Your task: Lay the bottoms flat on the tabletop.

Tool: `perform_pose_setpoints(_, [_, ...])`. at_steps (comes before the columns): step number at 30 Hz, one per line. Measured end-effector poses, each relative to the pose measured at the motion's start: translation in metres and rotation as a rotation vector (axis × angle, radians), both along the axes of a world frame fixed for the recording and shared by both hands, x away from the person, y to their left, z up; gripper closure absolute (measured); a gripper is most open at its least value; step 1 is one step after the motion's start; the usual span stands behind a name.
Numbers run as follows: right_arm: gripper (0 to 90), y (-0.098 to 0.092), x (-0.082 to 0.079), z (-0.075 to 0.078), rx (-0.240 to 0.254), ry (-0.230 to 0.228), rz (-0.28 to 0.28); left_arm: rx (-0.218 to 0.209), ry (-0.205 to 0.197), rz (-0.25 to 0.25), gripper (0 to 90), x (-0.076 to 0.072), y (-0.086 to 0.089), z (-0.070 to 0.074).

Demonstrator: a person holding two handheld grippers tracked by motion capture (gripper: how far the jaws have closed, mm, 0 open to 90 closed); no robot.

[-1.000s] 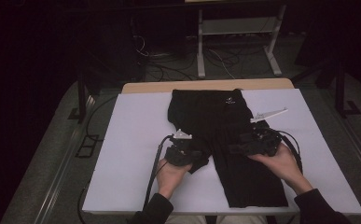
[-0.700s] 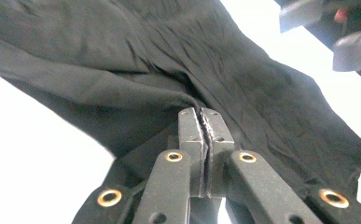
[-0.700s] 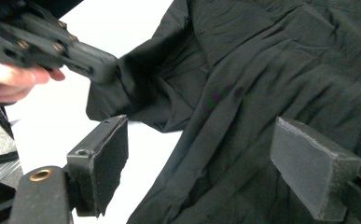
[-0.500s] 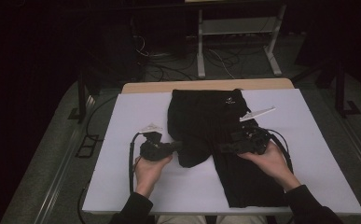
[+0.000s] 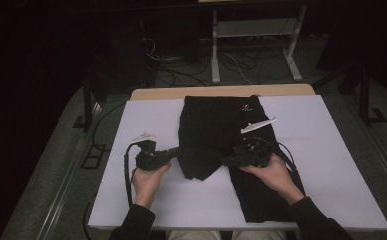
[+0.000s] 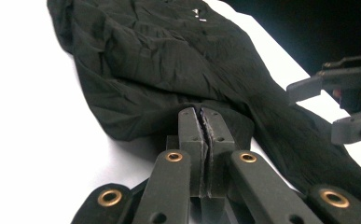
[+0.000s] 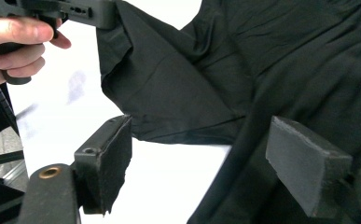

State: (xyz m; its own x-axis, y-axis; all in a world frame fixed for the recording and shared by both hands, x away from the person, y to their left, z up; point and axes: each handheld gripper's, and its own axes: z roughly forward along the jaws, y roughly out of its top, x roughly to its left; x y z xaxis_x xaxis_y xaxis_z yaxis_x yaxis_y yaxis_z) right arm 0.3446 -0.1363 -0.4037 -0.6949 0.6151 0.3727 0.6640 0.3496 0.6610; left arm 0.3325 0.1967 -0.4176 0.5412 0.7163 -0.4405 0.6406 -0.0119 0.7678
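Left gripper point(image 5: 173, 152): jaws pressed together, tips at the folded leg's left edge; whether cloth is pinched cannot be told.
Black fabric trousers point(image 5: 216, 135): mid-table on white table cover point(image 5: 331, 165), one leg folded upward.
Handling: light, limp, wrinkles easily; grip hems or fold edges.
Right gripper point(image 5: 227, 160): jaws apart, closing, nothing clamped.
Obstructions: gripper cables only.

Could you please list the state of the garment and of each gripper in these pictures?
Black trousers: flat on the white table, one leg folded up, the other stretched toward the person.
Left gripper: shut, pinching the folded leg's edge.
Right gripper: open, jaws apart above the cloth.
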Motion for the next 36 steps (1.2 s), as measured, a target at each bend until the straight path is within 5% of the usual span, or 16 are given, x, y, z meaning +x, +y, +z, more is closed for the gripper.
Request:
perform_pose_setpoints(11, [30.7, 0.029, 0.006, -0.027, -0.011, 0.075, 0.009, -0.003, 0.005, 0.015, 87.3, 0.007, 0.001, -0.007])
perform_pose_setpoints(21, [43.6, 0.044, 0.016, -0.042, -0.018, 0.106, -0.048, -0.044, 0.023, 0.034, 87.3, 0.018, 0.004, -0.016])
perform_pose_setpoints(27, [51.9, 0.058, 0.019, -0.046, -0.042, 0.085, -0.081, -0.036, 0.027, 0.031, 87.2, 0.020, 0.002, -0.018])
perform_pose_setpoints(31, [59.0, 0.069, 0.015, -0.044, -0.123, 0.016, -0.060, -0.027, 0.029, 0.021, 87.0, 0.020, 0.000, -0.019])
perform_pose_setpoints(36, [78.6, 0.080, 0.007, -0.042, -0.223, -0.069, -0.038, -0.020, 0.030, 0.015, 86.6, 0.020, -0.003, -0.019])
